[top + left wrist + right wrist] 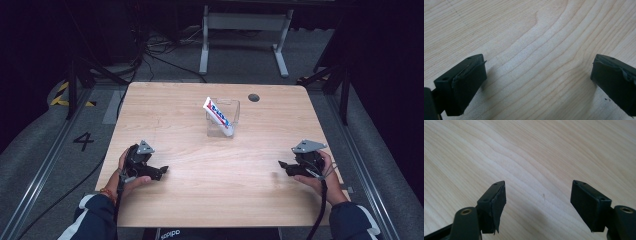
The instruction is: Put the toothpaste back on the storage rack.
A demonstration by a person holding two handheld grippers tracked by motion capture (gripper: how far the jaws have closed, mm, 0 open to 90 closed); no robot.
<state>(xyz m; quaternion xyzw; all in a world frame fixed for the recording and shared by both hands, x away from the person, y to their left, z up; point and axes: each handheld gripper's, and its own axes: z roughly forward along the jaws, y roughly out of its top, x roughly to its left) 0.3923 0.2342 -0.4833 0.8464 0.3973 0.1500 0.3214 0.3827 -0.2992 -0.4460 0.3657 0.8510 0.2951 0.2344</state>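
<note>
The left gripper (161, 171) rests low over the near-left part of the wooden table (200, 200), held in the person's left hand (131, 172). In the left gripper view its jaws stand wide apart, released, with bare wood grain between them and nothing grasped. The right gripper (283, 165) sits over the near-right part of the table, held in the right hand (322, 175); in the right gripper view its jaws are likewise spread, with bare table surface between them. The two grippers point inward toward each other and lie well apart. The nearest objects are a clear container (223, 118) standing on the far centre of the table, and a toothpaste tube (218, 115), white with red and blue print, leaning tilted inside it with its upper end toward the left. The container lies well apart from both grippers, beyond them and roughly between their positions. A dark round grommet (253, 97) sits in the tabletop just beyond the container on the right.
</note>
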